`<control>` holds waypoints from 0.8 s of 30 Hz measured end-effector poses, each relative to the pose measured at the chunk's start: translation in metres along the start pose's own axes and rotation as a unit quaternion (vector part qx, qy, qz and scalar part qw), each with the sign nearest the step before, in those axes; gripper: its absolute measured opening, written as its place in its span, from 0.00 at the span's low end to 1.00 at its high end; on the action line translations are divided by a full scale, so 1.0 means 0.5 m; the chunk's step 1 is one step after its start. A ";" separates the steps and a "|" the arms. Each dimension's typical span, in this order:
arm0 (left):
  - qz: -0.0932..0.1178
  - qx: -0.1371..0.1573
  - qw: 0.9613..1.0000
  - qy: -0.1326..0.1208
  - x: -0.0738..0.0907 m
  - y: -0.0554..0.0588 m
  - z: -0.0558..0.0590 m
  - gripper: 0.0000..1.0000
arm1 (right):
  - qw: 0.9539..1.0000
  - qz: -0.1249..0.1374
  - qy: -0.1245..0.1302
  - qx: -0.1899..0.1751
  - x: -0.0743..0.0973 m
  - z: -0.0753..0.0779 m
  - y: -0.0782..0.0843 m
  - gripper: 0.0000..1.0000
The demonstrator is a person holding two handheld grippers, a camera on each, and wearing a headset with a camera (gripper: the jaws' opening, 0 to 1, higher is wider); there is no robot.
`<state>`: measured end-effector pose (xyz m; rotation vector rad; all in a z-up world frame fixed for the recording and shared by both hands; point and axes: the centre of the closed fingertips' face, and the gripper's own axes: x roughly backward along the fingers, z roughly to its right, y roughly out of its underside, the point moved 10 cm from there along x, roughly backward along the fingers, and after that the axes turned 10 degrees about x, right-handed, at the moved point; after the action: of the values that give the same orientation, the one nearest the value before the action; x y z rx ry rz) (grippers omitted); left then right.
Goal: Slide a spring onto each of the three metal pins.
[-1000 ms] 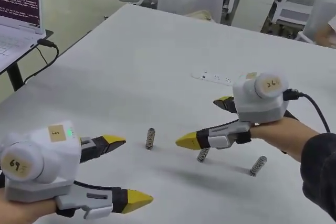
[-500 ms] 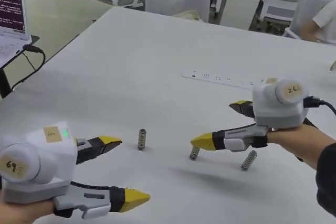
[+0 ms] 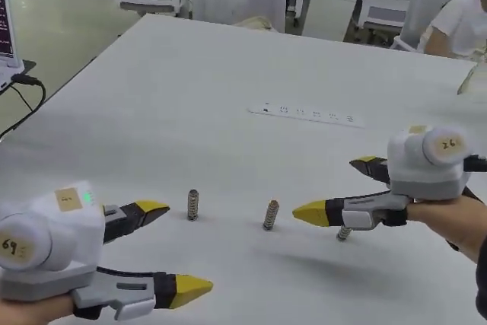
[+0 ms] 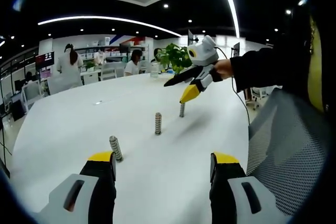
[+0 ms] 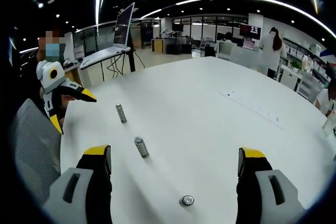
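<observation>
Springs point(image 3: 271, 215) seemingly sit on all three pins on the bench point(image 3: 228, 89); left gripper point(image 3: 184, 246) and right gripper point(image 3: 329, 186) hover, fingers point(image 3: 190, 287) wide, empty. Probably only checking remains.

Head view high above table point(image 3: 228, 89), gripper views low, facing each other, sharing the springs point(image 3: 271, 215)

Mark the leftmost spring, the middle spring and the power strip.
leftmost spring point(image 3: 192, 205), head view, middle of its coil.
middle spring point(image 3: 271, 215), head view, middle of its coil.
power strip point(image 3: 306, 115), head view, centre of its top face.
</observation>
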<state>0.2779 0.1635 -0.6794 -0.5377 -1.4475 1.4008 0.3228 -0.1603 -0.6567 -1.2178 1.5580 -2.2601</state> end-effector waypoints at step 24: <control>0.004 0.011 1.000 -0.001 0.004 0.003 0.007 0.70 | 1.000 0.004 0.023 -0.017 0.088 -0.076 0.094 0.99</control>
<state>0.2738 0.1636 -0.6793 -0.5298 -1.4309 1.4228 0.2529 -0.1771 -0.6774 -1.1740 1.6217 -2.2801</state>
